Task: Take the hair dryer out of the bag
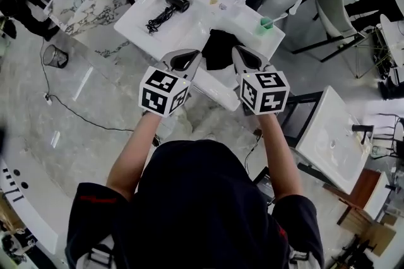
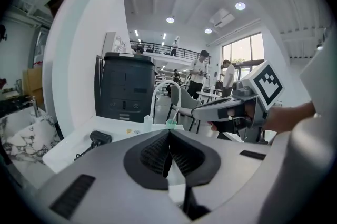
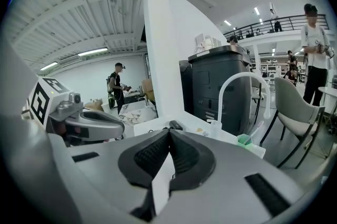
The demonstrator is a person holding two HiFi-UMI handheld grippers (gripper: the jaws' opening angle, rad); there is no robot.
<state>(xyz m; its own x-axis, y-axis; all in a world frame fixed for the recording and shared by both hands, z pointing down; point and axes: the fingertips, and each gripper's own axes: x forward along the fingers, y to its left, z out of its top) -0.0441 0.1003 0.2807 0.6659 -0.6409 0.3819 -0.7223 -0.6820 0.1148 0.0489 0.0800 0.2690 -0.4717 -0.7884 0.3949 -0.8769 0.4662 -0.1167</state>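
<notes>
Holding the left claw [image 1: 189,59] and right claw [image 1: 243,57] side by side, each pressed together on nothing. Just beyond and between them, a black bag [image 1: 219,47] on the white tabletop [image 1: 140,26]. Farther off, past the left claw and to its left, the hair dryer [image 1: 173,4], out of the bag, cord bunched beside it.

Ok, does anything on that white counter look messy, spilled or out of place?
Nothing looks spilled or broken. The black bag lies crumpled on the counter. The hair dryer lies left of it in the head view, with its cord loosely bunched.
</notes>
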